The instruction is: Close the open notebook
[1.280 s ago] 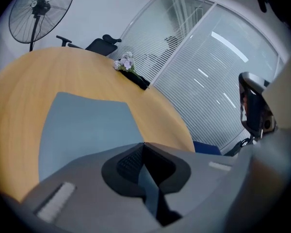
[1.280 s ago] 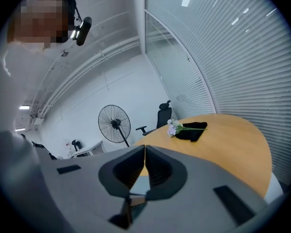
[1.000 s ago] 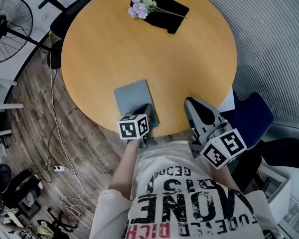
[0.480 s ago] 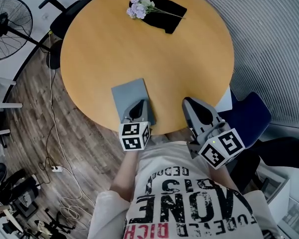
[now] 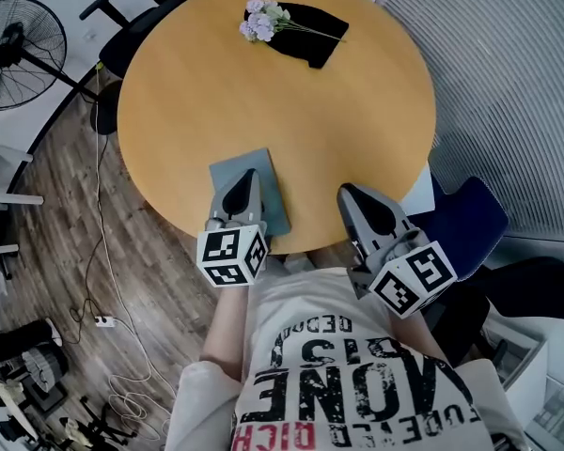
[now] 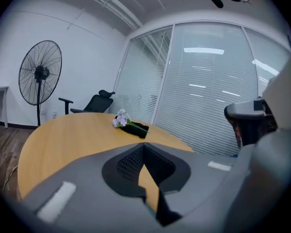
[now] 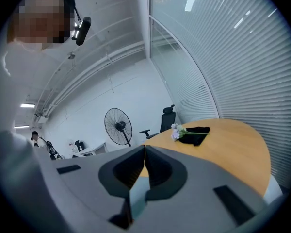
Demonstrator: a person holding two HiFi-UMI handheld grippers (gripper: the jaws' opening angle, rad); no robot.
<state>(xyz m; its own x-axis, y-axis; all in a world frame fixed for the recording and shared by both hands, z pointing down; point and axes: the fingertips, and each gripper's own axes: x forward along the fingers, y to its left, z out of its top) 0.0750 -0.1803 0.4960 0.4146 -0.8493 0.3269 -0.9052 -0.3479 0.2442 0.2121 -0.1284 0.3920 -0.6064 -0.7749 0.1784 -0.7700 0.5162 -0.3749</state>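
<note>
Where the left tongs (image 5: 250, 174) overlie it, the notebook (image 5: 226, 172) is hidden.

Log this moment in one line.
flat grey notebook: closed on round wooden table | left tongs: shut, empty, over it | right tongs: shut, empty

Lighting: bright, even indoor light over the round table (image 5: 263, 92); shadows on it are soft and faint, with no glare on its top. Both gripper views: fisheye, lines bowed, corners black, with strip-light reflections (image 6: 203, 50) on the glass (image 6: 218, 101) beyond the table. Focus: foreground nearest each lens soft, the table's far side sharp.
</note>
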